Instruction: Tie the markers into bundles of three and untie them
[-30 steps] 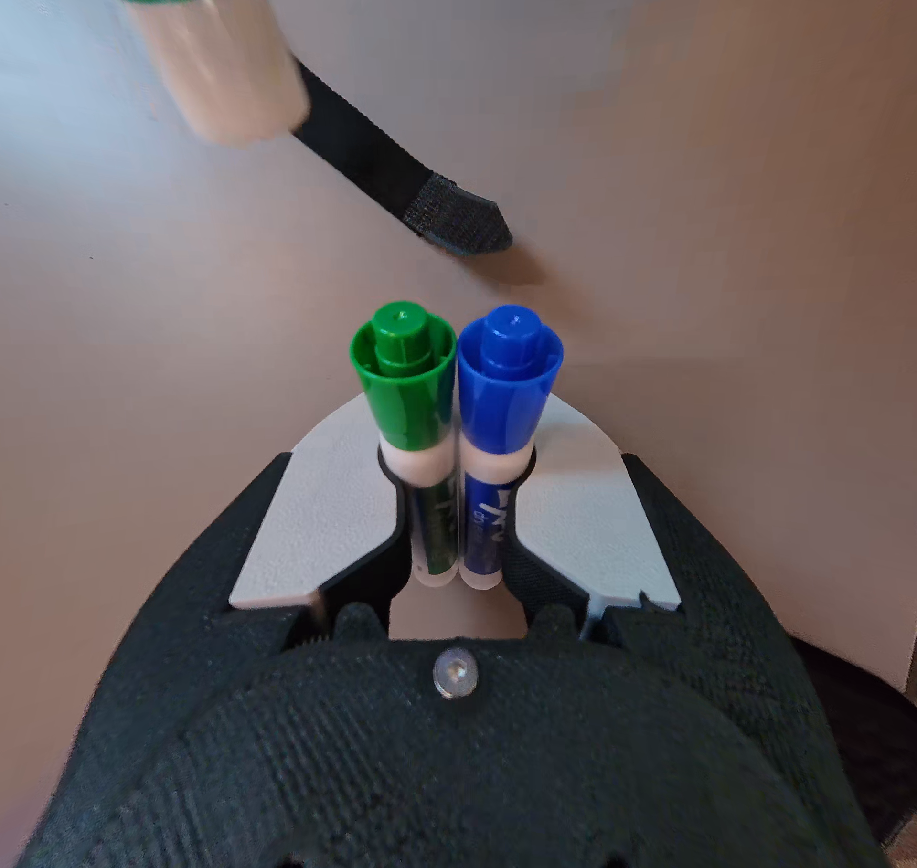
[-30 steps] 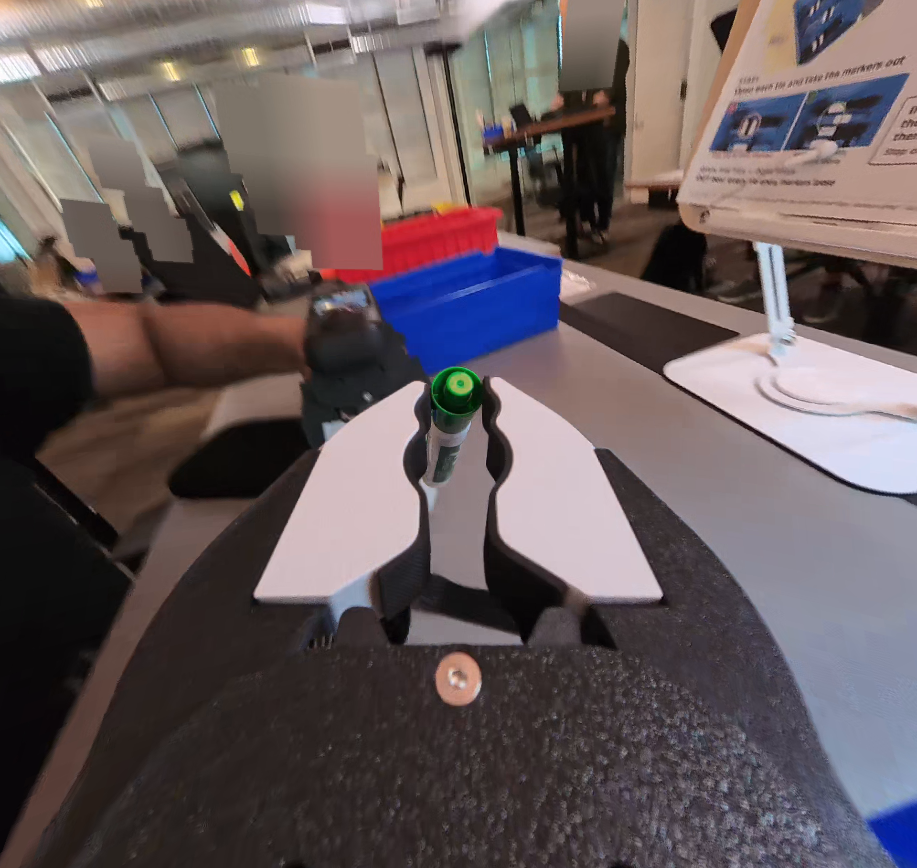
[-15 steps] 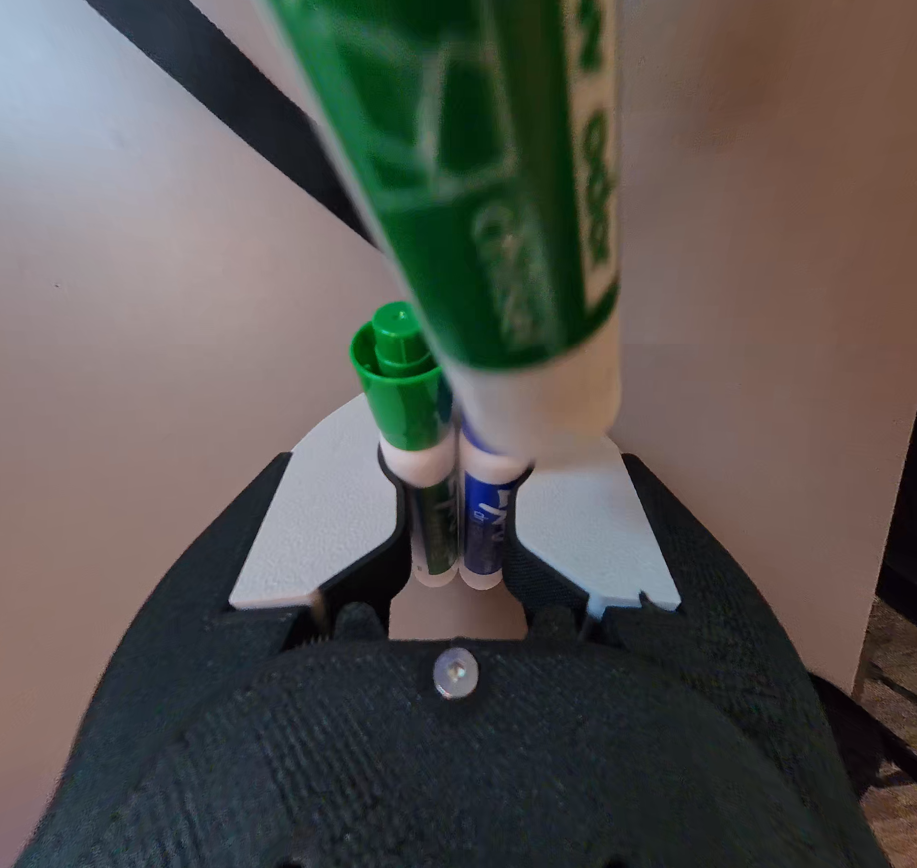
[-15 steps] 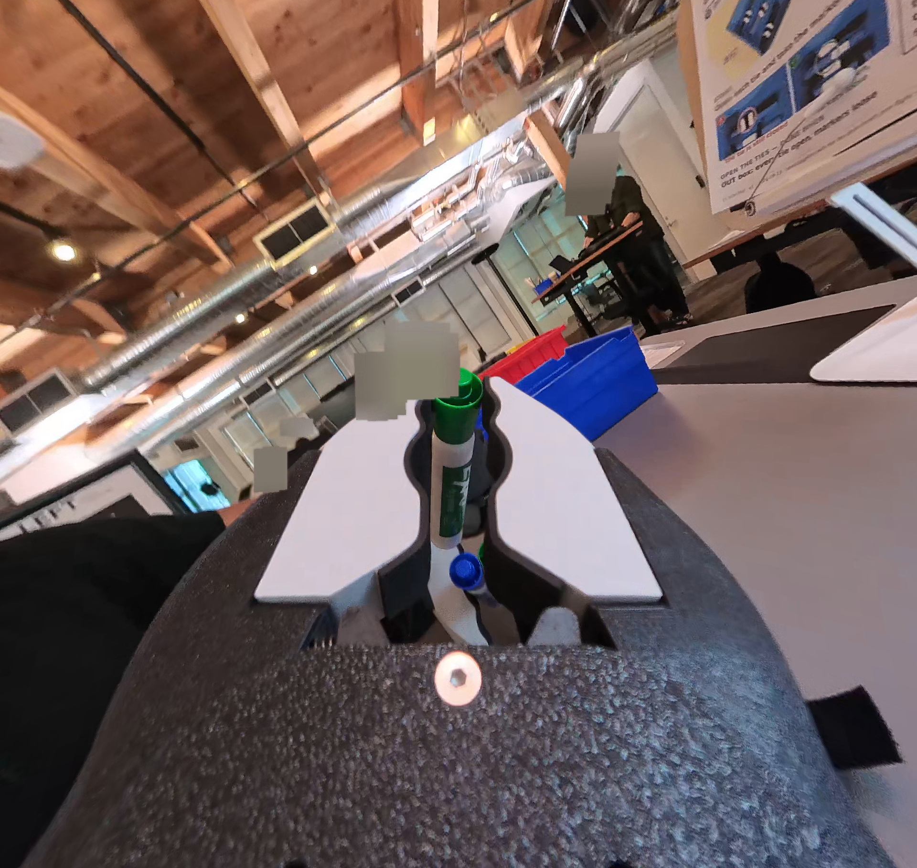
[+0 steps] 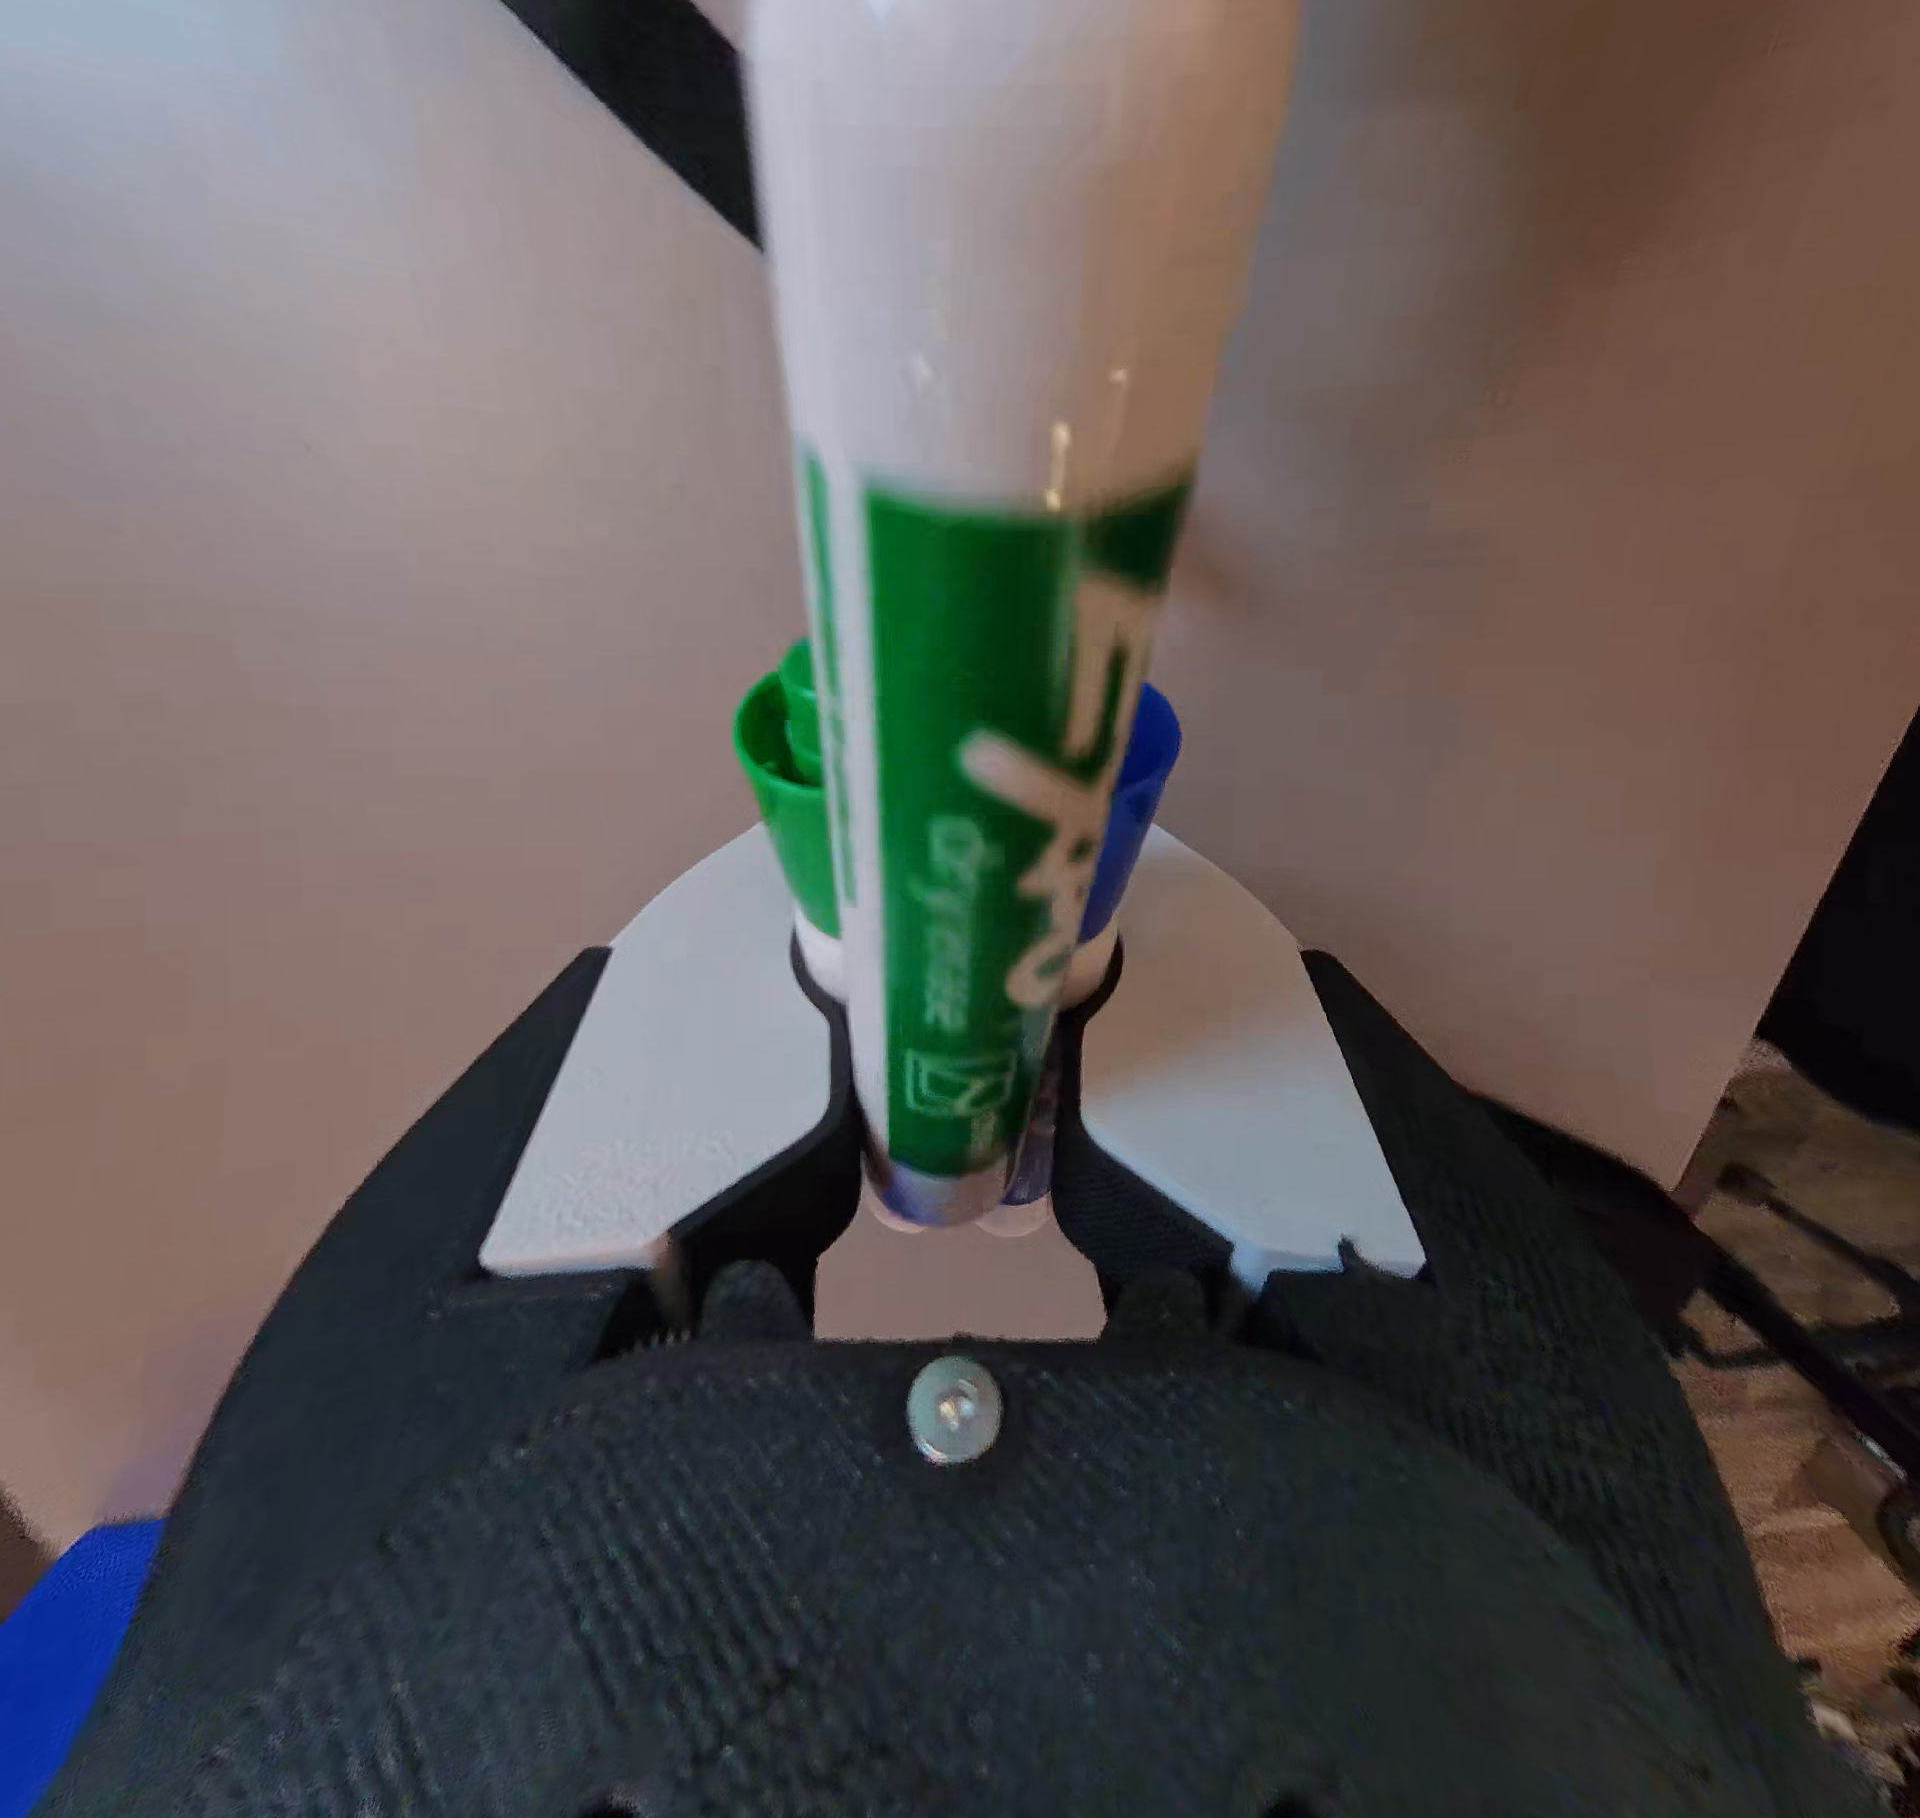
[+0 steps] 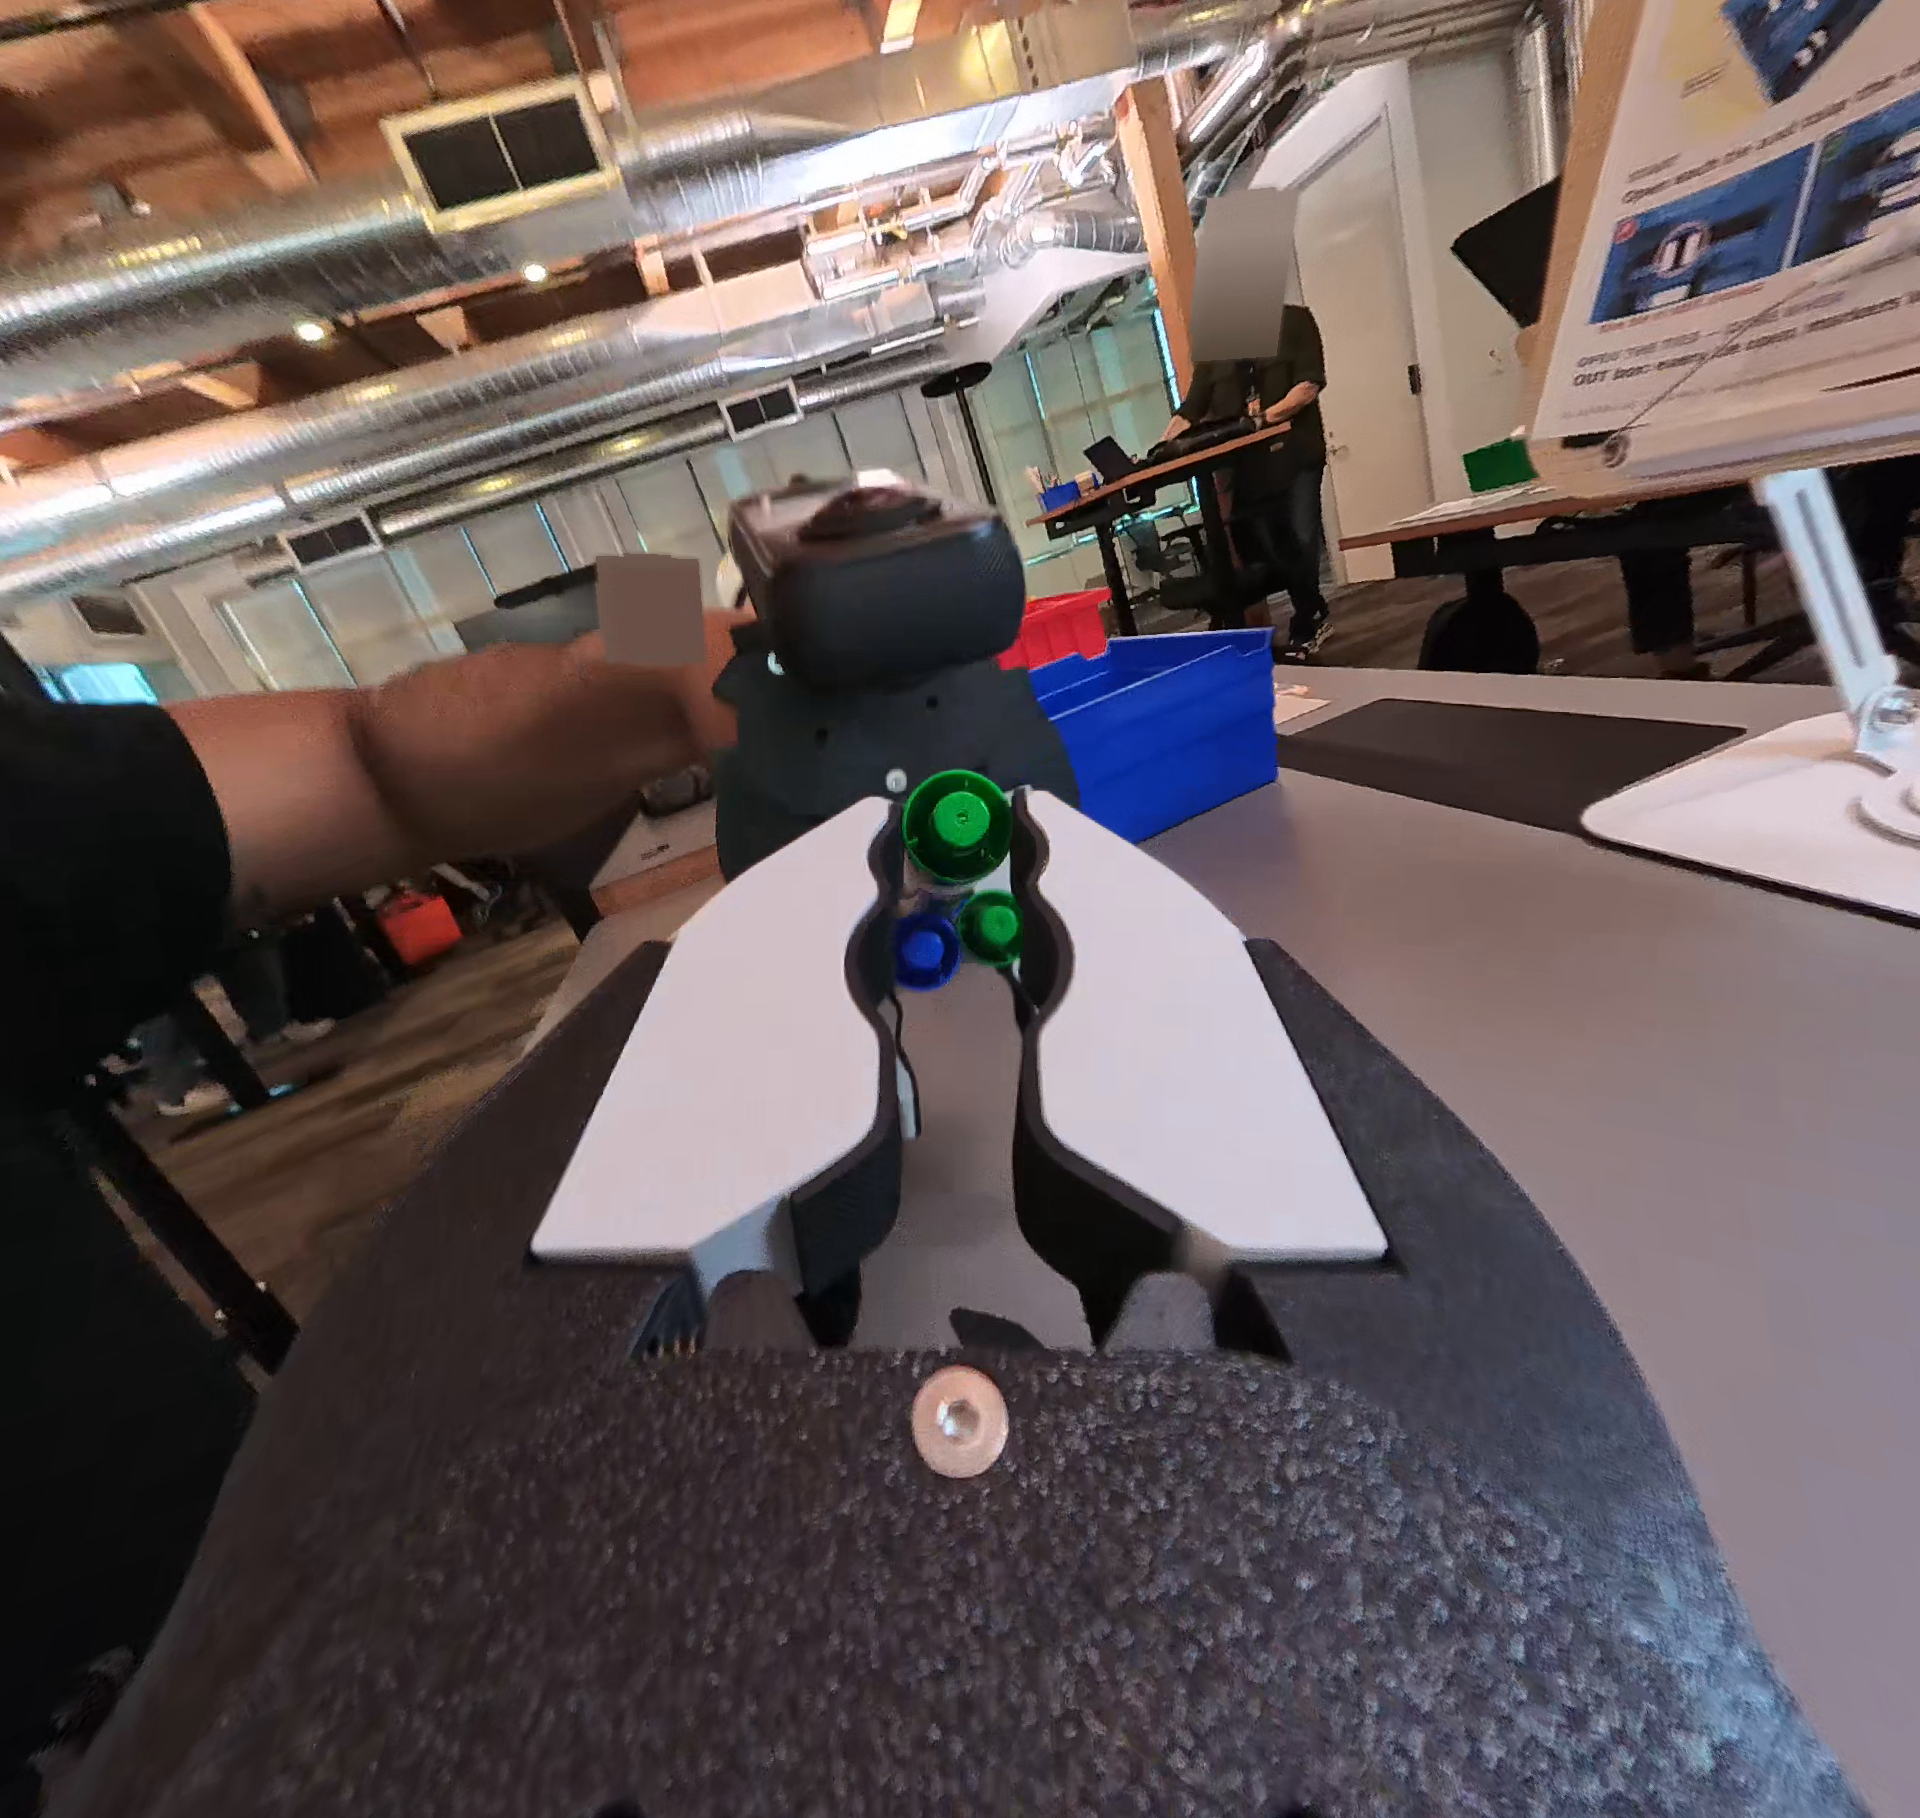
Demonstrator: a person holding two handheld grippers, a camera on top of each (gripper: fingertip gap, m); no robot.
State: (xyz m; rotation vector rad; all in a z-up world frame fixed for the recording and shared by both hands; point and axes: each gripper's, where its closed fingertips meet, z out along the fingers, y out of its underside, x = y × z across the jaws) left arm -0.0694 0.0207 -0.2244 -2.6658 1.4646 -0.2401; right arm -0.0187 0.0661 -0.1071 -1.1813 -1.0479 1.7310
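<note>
Clamping a green marker [image 5: 774, 781] and a blue marker [image 5: 1138, 781] side by side, the left gripper [image 5: 956, 999] now has a third marker [image 6: 956, 828], pinched in the right gripper [image 6: 956, 895], lying atop them; a second ago it hung well apart. The strap [image 5: 613, 43] on the worktop [image 5: 312, 521] comes next.

Green-capped marker [image 5: 774, 771], blue-capped marker [image 5: 1138, 781], green-and-white marker [image 5: 987, 625], black strap [image 5: 613, 43].
</note>
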